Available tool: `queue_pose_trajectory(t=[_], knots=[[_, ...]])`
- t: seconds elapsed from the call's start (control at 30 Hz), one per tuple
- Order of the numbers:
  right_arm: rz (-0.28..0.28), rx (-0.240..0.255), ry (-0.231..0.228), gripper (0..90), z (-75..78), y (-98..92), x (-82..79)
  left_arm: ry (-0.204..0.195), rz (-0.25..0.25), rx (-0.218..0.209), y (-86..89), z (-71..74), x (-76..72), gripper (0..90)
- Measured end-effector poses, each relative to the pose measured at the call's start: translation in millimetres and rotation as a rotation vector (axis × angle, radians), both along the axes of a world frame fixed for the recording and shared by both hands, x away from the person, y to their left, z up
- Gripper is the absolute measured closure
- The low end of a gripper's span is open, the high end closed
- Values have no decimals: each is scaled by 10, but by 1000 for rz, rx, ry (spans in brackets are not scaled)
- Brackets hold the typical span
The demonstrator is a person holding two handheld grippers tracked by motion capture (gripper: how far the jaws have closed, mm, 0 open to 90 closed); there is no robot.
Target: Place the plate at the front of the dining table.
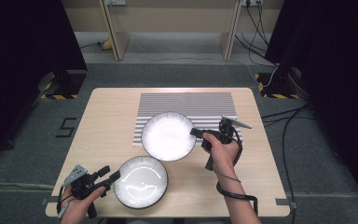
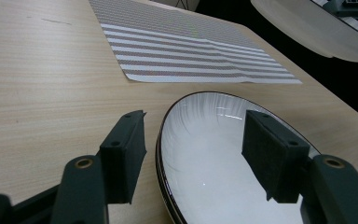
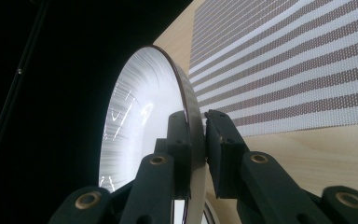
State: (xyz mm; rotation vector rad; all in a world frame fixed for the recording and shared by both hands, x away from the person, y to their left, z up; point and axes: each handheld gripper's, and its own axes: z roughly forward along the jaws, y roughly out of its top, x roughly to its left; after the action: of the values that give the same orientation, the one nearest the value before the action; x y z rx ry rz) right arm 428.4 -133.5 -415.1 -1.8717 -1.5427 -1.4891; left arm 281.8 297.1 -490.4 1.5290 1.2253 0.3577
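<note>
Two white plates with dark rims are in play. The far plate (image 1: 168, 136) hangs tilted above the striped mat (image 1: 186, 101), and my right gripper (image 1: 196, 132) is shut on its right rim. In the right gripper view the jaws (image 3: 196, 122) pinch that rim (image 3: 186, 93) edge-on. The near plate (image 1: 141, 181) lies flat on the table by the front edge. My left gripper (image 1: 116, 176) is open at its left rim. In the left gripper view the gripper (image 2: 196, 135) straddles the plate's rim (image 2: 205, 158), one jaw outside and one over the plate, without pressing.
The wooden table (image 1: 107, 121) has bare wood left of the mat (image 2: 177, 46) and at its right front. The lifted plate (image 2: 307, 23) shows at the upper right of the left gripper view. Cables (image 1: 284, 116) and hazard-striped stand bases (image 1: 58, 95) lie on the floor around the table.
</note>
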Motion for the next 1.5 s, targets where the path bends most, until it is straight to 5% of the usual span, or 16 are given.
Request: queue_pose_trajectory(t=[1.5], knots=[[-104,-3,34,804,-22,-222,339,4,-5,-3,-8,-14,7,390]])
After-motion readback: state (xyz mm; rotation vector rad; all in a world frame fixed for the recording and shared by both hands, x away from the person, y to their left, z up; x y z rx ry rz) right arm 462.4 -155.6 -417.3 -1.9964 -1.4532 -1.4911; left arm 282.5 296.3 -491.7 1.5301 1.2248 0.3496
